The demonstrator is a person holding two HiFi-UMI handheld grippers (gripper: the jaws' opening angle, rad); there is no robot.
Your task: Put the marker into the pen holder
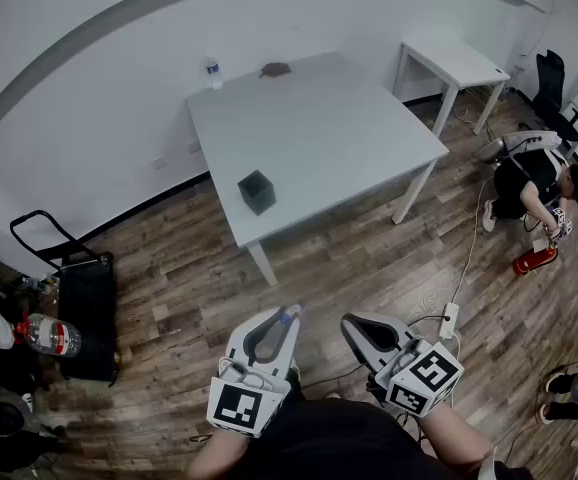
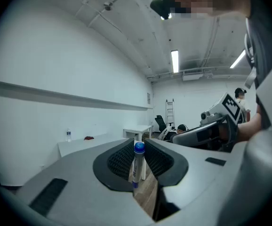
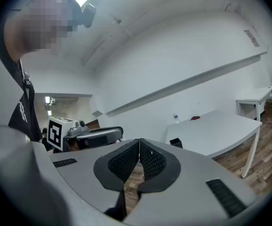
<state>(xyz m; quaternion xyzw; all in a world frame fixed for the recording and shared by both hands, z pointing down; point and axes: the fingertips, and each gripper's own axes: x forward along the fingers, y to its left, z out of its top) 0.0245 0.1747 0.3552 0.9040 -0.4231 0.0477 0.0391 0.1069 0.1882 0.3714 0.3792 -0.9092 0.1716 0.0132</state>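
Note:
A white marker with a blue cap (image 2: pixel 137 166) stands upright between the ribbed pads of my left gripper (image 2: pixel 139 147), which is shut on it. In the head view the cap (image 1: pixel 289 312) pokes out at the left gripper (image 1: pixel 281 320) tips, low over the wooden floor. My right gripper (image 1: pixel 353 324) is beside it, its pads (image 3: pixel 148 160) pressed together with nothing between them. The black square pen holder (image 1: pixel 257 191) stands near the front edge of the white table (image 1: pixel 339 128), well ahead of both grippers. The pen holder (image 3: pixel 175 142) also shows in the right gripper view.
A water bottle (image 1: pixel 212 71) and a small brown thing (image 1: pixel 275 69) sit at the table's far edge. A second white table (image 1: pixel 456 66) stands at back right. A person (image 1: pixel 529 180) crouches on the floor at right. A power strip (image 1: pixel 448 320) and a black trolley case (image 1: pixel 84 308) lie nearby.

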